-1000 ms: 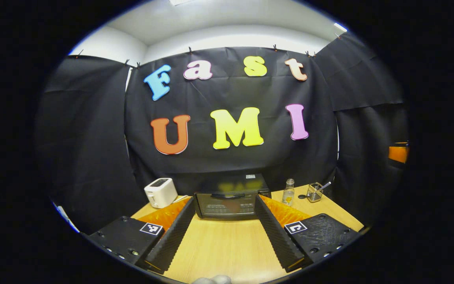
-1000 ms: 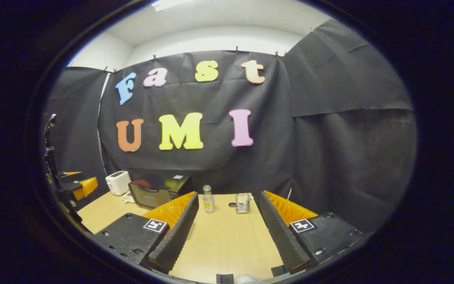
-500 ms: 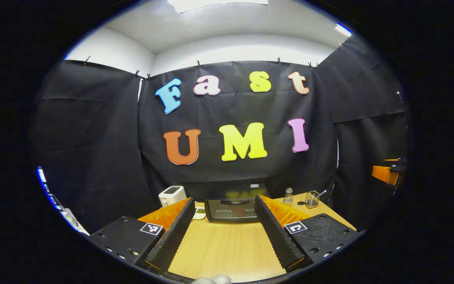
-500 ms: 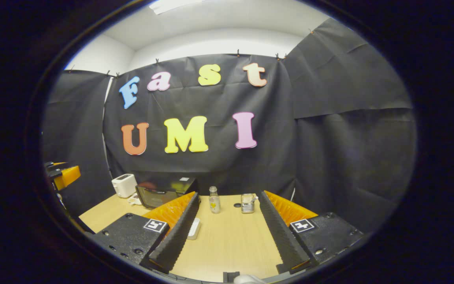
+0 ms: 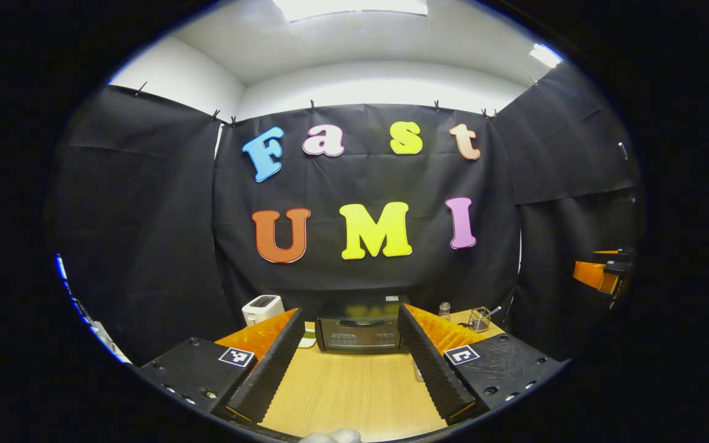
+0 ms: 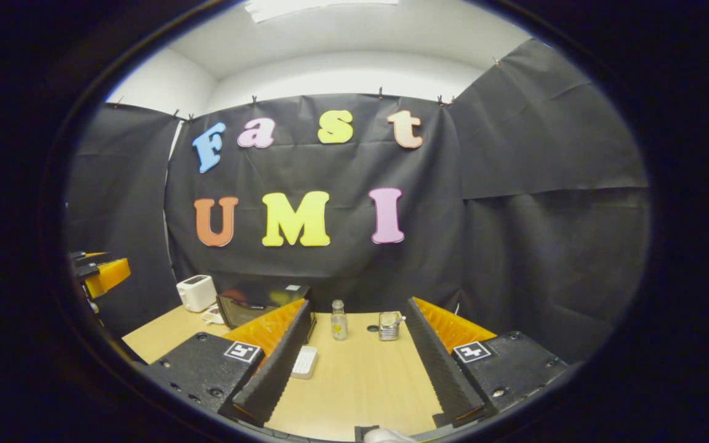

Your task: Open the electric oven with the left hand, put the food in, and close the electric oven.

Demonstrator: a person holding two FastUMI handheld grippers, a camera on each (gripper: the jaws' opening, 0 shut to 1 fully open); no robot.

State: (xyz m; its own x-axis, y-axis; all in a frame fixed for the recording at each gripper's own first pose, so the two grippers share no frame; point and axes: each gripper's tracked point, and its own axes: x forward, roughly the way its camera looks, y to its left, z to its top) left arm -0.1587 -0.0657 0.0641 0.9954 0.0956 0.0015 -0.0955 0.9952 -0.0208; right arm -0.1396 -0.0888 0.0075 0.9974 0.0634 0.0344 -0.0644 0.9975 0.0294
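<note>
In the left gripper view the left claw [image 5: 348, 360] sits at the bottom of the frame with its two ribbed, wedge-shaped fingers spread wide and nothing between them but pale wood-grain counter [image 5: 348, 394]. Centred in that gap, at the counter's far edge against the black cloth wall, stands the electric oven [image 5: 359, 331], a dark boxy unit with a glossy glass door, shut, and a bar handle across the top. A white, rounded toaster [image 5: 262, 308] stands to its left; to its right are a small clear glass bottle [image 5: 445, 310] and a wire-mesh holder [image 5: 479, 319] with a utensil poking out. At the right edge, the other gripper [image 5: 600, 274] is cut off. In the right gripper view the right claw [image 6: 349, 363] is likewise spread apart and holds nothing. The oven [image 6: 256, 303] lies left of centre, partly hidden behind the near finger; a flat white object [image 6: 305, 361] lies just beside that finger, too small to identify. No food is discernible.
</note>
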